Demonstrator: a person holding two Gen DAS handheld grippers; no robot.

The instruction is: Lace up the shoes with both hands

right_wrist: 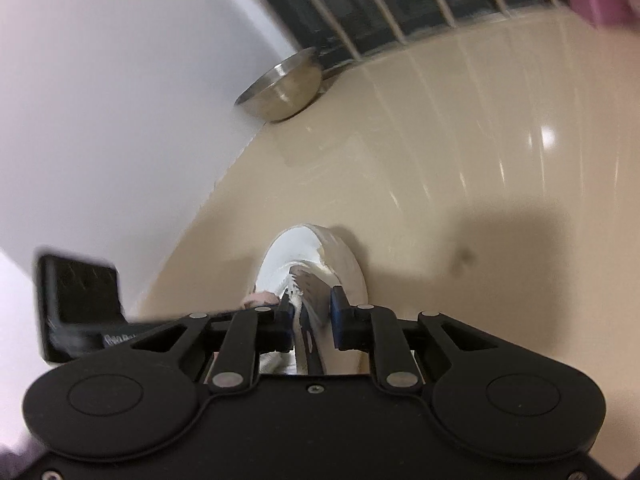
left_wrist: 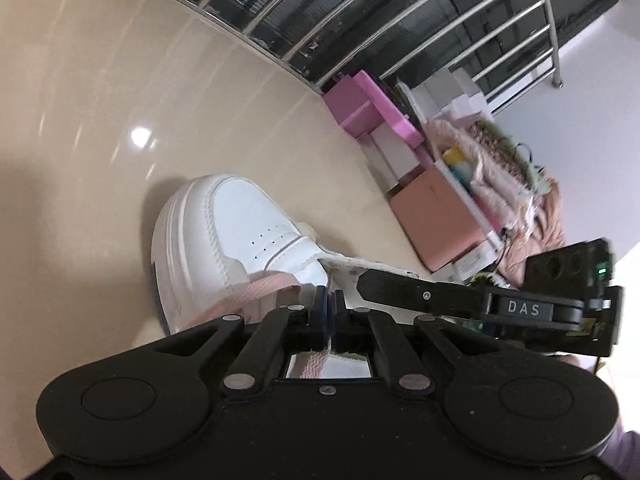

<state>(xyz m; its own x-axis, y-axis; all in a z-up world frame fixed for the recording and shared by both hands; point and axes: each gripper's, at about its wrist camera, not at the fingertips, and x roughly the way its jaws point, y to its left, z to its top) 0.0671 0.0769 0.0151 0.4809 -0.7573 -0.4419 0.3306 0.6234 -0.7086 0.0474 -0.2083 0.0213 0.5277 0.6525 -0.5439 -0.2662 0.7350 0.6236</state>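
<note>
A white sneaker [left_wrist: 240,220] lies on the glossy beige floor [left_wrist: 120,120], toe pointing away from me. A pink lace [left_wrist: 264,286] runs from its eyelets into my left gripper [left_wrist: 329,306], whose blue pads are shut on it. One black finger of the right gripper [left_wrist: 400,290] reaches in from the right over the shoe's white side flap. In the right wrist view, my right gripper [right_wrist: 312,316] stands slightly open astride the sneaker [right_wrist: 296,248]. The eyelet flap [right_wrist: 308,308] stands between its pads, with a gap on the right side. A bit of pink lace [right_wrist: 260,299] shows at the left.
A steel bowl [right_wrist: 280,88] sits against the white wall [right_wrist: 100,100] beyond the toe. A metal railing [left_wrist: 400,20] borders the floor at the back. Pink boxes [left_wrist: 360,108], a salmon box [left_wrist: 436,220] and fluffy items [left_wrist: 492,176] are piled to the right.
</note>
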